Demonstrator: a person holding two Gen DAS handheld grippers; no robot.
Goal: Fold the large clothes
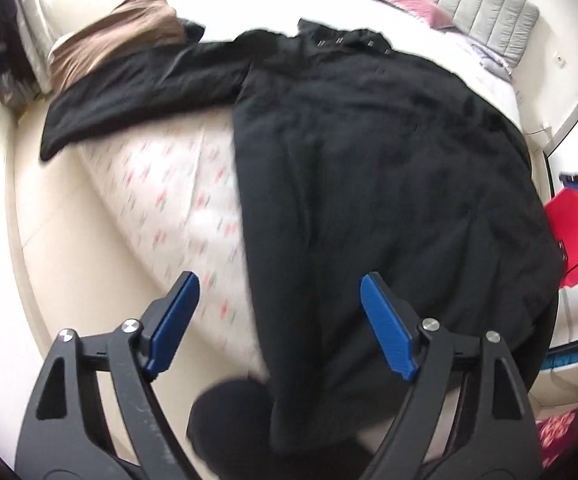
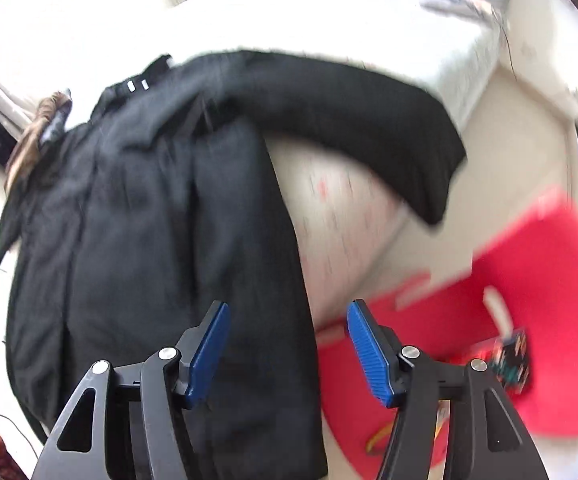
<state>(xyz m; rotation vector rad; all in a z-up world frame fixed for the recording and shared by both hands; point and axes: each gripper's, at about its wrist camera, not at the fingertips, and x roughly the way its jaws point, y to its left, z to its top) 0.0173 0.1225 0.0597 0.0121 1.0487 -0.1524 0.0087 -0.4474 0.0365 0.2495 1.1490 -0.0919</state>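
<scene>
Left tongs and right tongs both spread, pinching nothing, hovering over the near hem. Black coat lying flat across the bed, sleeves out toward side edges, readying for folding.

Both cameras ride on the hand-held tools and look steeply down along their own fingers, from above the foot of the bed.

The left wrist view sits fairly high, its blue-padded fingers framing the bottom edge; the black coat fills the middle and runs up toward twelve o'clock, one sleeve reaching to ten o'clock, the red stool out at three o'clock.

The right wrist view hangs closer and further toward the stool's side, badly blurred; the same coat lies from nine to six o'clock, the stool at four.

Shared between them: coat, patterned sheet, stool.
</scene>
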